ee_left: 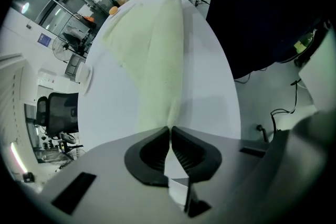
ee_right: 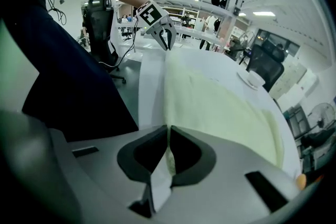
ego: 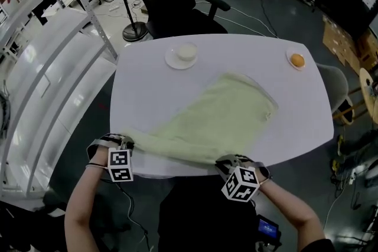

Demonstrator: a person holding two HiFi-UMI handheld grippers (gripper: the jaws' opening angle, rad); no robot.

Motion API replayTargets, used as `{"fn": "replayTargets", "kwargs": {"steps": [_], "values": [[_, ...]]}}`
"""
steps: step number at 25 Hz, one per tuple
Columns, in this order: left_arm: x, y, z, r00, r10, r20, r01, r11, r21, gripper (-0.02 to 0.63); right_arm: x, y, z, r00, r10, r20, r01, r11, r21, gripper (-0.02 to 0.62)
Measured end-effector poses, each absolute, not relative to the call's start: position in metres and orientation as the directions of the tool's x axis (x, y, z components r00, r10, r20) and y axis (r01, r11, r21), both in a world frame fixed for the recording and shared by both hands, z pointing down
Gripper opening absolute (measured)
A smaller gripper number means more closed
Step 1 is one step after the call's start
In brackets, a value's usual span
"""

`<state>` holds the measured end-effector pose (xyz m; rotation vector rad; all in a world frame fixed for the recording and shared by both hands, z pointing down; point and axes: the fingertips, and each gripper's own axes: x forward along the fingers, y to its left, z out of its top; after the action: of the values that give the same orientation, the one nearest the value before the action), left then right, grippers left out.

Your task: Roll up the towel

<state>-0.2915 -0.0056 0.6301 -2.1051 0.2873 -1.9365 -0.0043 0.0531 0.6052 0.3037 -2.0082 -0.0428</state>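
— Towel, where does it lie?
— Spread pale green over the white desk, with its near edge stretched along the desk's front rim between both grippers
— And the left gripper?
— Its fingers are pressed together, pinching the towel's near left corner
— The right gripper?
— Likewise: its fingers are clamped on the near right corner, and the cloth runs straight out from the tips
— Anything smaller?
— A cup on a saucer beyond the towel, and an orange on a small plate at the far right, both apart from the towel
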Motion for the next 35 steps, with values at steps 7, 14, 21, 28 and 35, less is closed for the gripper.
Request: {"fn": "replayTargets", "kwargs": {"steps": [7, 14, 21, 28, 35], "values": [[-0.295, 0.000, 0.640, 0.070, -0.285, 0.956, 0.036, -0.957, -0.288, 0.029, -0.007, 0.057, 0.620, -0.422, -0.147, 0.895, -0.217, 0.974, 0.058, 0.029], [-0.291, -0.028, 0.621, 0.094, -0.273, 0.957, -0.024, -0.962, -0.272, 0.031, -0.002, 0.029, 0.606, -0.478, -0.124, 0.870, -0.305, 0.952, -0.032, 0.034], [-0.287, -0.066, 0.614, 0.079, -0.279, 0.957, -0.030, -0.960, -0.278, 0.031, 0.003, -0.012, 0.599, -0.505, -0.141, 0.852, -0.359, 0.931, -0.059, 0.041], [-0.277, -0.105, 0.620, 0.050, -0.283, 0.958, -0.029, -0.959, -0.282, 0.031, 0.013, -0.052, 0.608, -0.490, -0.128, 0.862, -0.407, 0.909, -0.096, 0.048], [-0.271, -0.127, 0.633, 0.011, -0.292, 0.956, -0.016, -0.956, -0.291, 0.032, 0.018, -0.077, 0.622, -0.448, -0.143, 0.882, -0.409, 0.911, -0.060, 0.057]]}}
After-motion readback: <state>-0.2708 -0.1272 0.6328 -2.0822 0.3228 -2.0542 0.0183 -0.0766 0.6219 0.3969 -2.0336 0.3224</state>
